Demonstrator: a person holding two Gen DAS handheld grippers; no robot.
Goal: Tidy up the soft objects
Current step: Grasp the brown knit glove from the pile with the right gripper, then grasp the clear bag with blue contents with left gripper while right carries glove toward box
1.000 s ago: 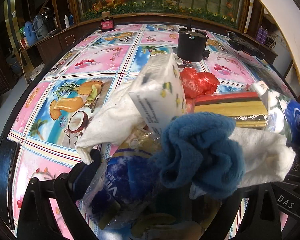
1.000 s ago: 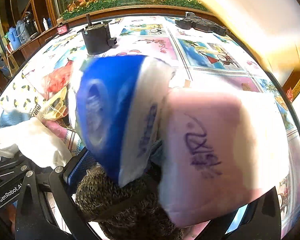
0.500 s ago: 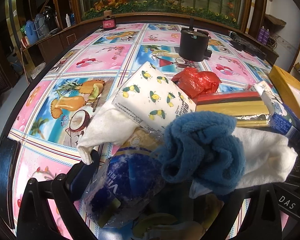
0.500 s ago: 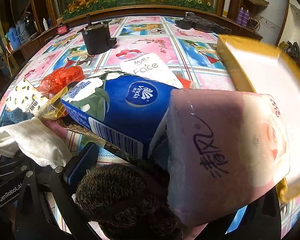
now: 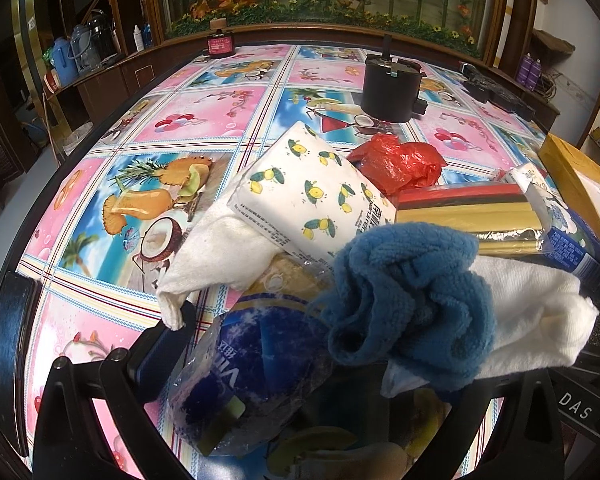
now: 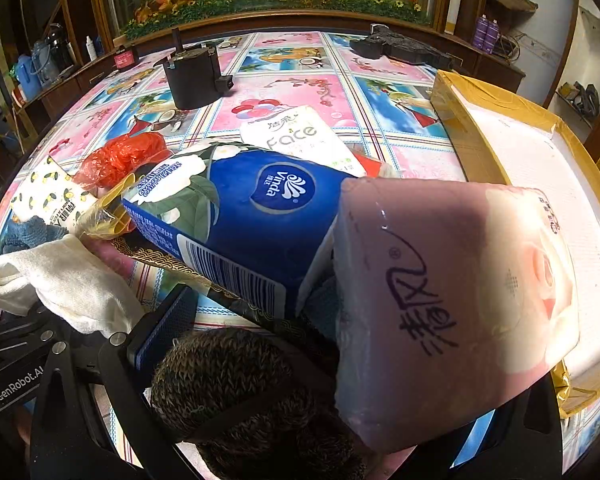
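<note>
1. Broadly, counter [image 5: 204,92] under a fruit-and-flower print cloth carries a heap of soft goods at its near edge.
2. Yellow-taped box [image 6: 512,148], white inside, sits at far right of the heap.
3. Pink tissue pack [image 6: 452,304] fills the near right of the right wrist view, tilted, over the right gripper [image 6: 300,420]; jaws look wide apart, but whether they pinch the pack cannot be told.
4. Blue Vinda tissue pack [image 6: 256,216] leans against the pink one; white "face" pack [image 6: 304,140] lies just behind it.
5. Lemon-print tissue pack [image 5: 312,196] rests tilted on a white towel [image 5: 220,252].
6. Blue cloth [image 5: 412,300], bunched, lies atop a white cloth [image 5: 540,320], both over the left gripper [image 5: 300,408]; grip state cannot be told.
7. Clear bag with blue pack [image 5: 256,376] lies between the left fingers.
8. Knit brown item [image 6: 240,396] sits low at the right gripper.
9. Red plastic bag [image 5: 400,160] lies behind the heap, near a black pot [image 5: 388,88].
</note>
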